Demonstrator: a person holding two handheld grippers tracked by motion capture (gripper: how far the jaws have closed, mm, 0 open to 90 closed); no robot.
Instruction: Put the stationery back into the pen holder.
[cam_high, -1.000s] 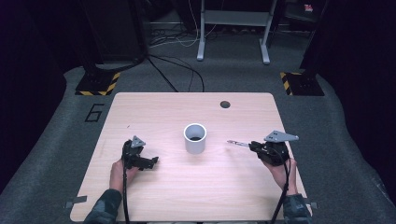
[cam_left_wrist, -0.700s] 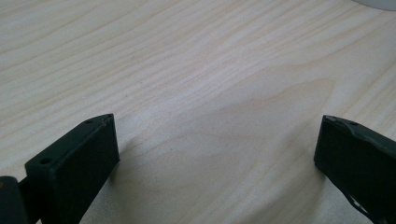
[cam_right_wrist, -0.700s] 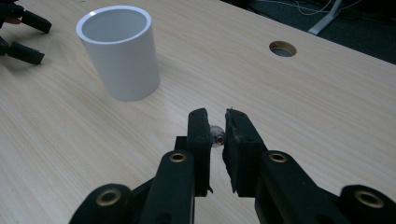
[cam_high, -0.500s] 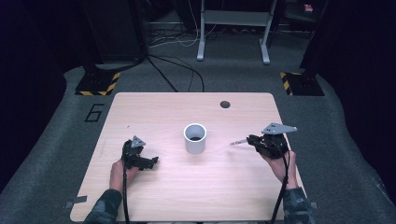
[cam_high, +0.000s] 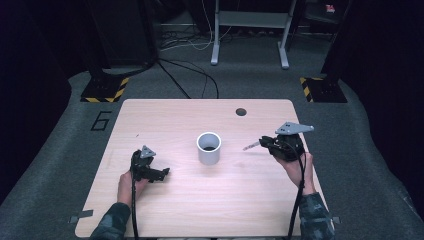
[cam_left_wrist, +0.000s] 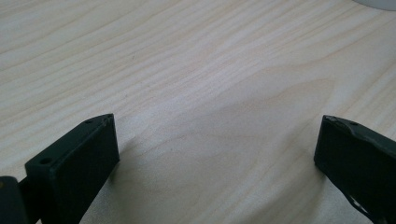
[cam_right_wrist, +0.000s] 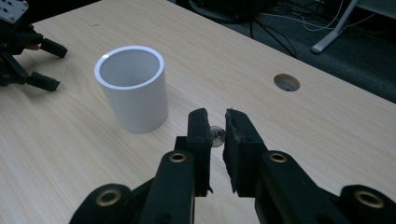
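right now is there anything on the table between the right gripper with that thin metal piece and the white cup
Nothing visible. The right gripper holds a thin metal piece pointing toward the white cup, and only bare wooden table lies between them. The left gripper rests open on the cup's far side, out of that path.

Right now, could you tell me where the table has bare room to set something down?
Bare wood lies behind the white cup up to the cable hole, and along the near edge between the forearms. Tighter: between the cup and the right gripper, and beside the left gripper.

Left hand-held gripper (cam_high: 159, 175) jaws wide apart; right hand-held gripper (cam_right_wrist: 216, 122) nearly closed.
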